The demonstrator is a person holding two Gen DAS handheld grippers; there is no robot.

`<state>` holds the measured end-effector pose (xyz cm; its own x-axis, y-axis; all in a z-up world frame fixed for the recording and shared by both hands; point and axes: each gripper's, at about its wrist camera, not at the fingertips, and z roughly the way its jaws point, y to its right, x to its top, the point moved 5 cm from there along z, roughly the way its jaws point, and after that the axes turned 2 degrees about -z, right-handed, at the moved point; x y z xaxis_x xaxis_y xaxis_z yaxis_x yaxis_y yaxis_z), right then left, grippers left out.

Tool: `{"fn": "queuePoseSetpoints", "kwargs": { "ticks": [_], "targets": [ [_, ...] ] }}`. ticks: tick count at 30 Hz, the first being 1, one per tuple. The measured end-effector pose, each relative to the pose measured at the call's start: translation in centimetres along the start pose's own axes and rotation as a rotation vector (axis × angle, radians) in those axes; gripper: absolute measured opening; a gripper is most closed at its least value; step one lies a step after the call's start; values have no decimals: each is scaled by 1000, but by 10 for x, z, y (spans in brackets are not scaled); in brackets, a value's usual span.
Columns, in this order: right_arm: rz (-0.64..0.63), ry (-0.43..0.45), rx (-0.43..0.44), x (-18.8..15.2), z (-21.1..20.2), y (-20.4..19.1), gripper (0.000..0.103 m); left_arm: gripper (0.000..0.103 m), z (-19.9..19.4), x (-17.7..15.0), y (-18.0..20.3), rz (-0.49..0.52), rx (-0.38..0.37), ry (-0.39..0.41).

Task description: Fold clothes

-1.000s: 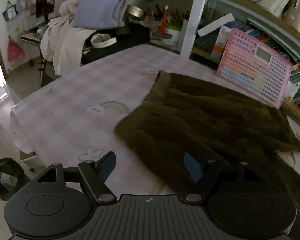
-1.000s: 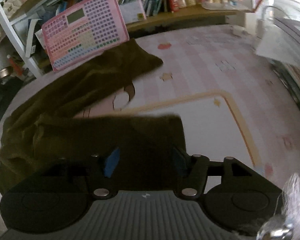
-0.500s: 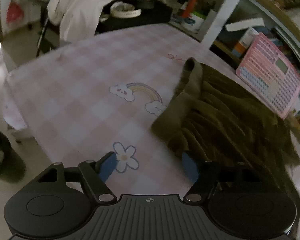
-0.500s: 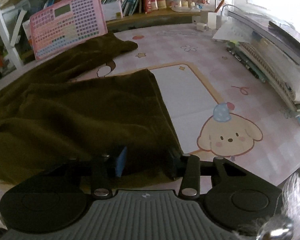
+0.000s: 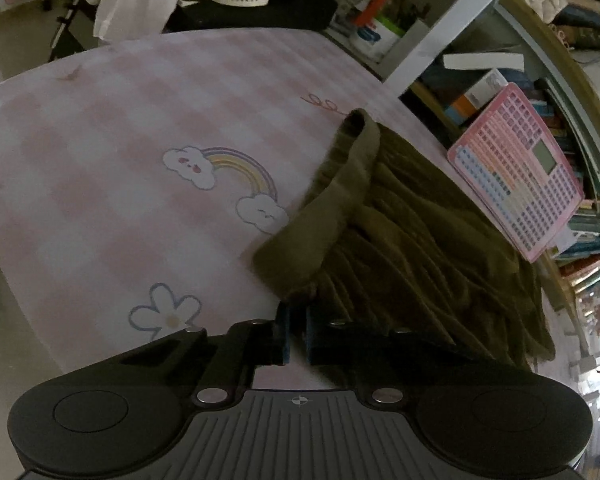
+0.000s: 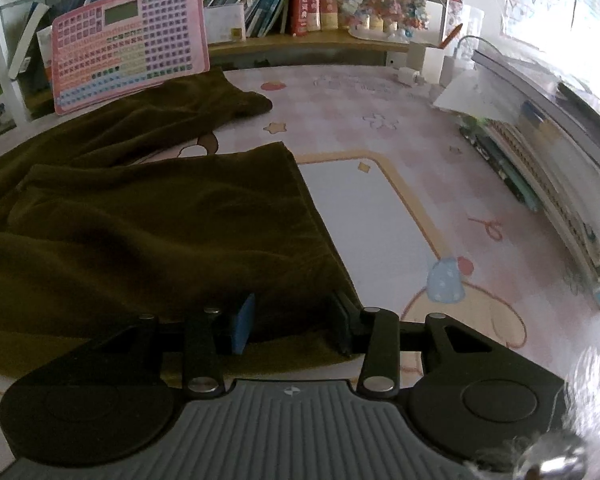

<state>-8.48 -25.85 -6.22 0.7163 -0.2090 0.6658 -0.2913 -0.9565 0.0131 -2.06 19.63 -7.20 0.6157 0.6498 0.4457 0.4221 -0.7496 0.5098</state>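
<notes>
A dark olive pair of trousers (image 5: 412, 240) lies crumpled on the pink checked tablecloth (image 5: 120, 140). In the left wrist view its waistband (image 5: 340, 184) runs toward me, and my left gripper (image 5: 298, 330) is shut on the near waistband corner. In the right wrist view a trouser leg (image 6: 160, 232) lies flat with its hem edge to the right. My right gripper (image 6: 292, 326) is open, its fingers straddling the near hem corner of that leg. The other leg (image 6: 204, 100) stretches toward the shelf.
A pink button-board toy (image 6: 130, 42) leans against the bookshelf behind the trousers. Stacked books (image 6: 548, 168) line the table's right side. Clothes heaped on a chair (image 5: 132, 8) stand beyond the far left table edge. The table's near left edge (image 5: 4, 240) drops to the floor.
My left gripper moved to the waistband corner and closed on it. My right gripper slid back along the leg to its near hem corner and stays open.
</notes>
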Motion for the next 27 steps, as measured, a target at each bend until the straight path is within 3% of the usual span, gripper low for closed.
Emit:
{"fn": "queuePoseSetpoints", "kwargs": {
  "ticks": [9,16,24,26,27],
  "targets": [
    [-40,20,-2,6,9,-3,42,9,-1,-1,2,64,-11,3],
    [51,15,29,8,-3,-2,42,14,-33,-2,17,197,-56,98],
    [78,51,69,3,-35,-16,53,41,-55,-16,55,446,-21,129],
    [76,53,74,0,-41,-20,56,57,-56,-22,60,483,-10,129],
    [72,54,75,-1,-44,-23,59,60,-56,-24,62,500,-5,129]
  ]
}}
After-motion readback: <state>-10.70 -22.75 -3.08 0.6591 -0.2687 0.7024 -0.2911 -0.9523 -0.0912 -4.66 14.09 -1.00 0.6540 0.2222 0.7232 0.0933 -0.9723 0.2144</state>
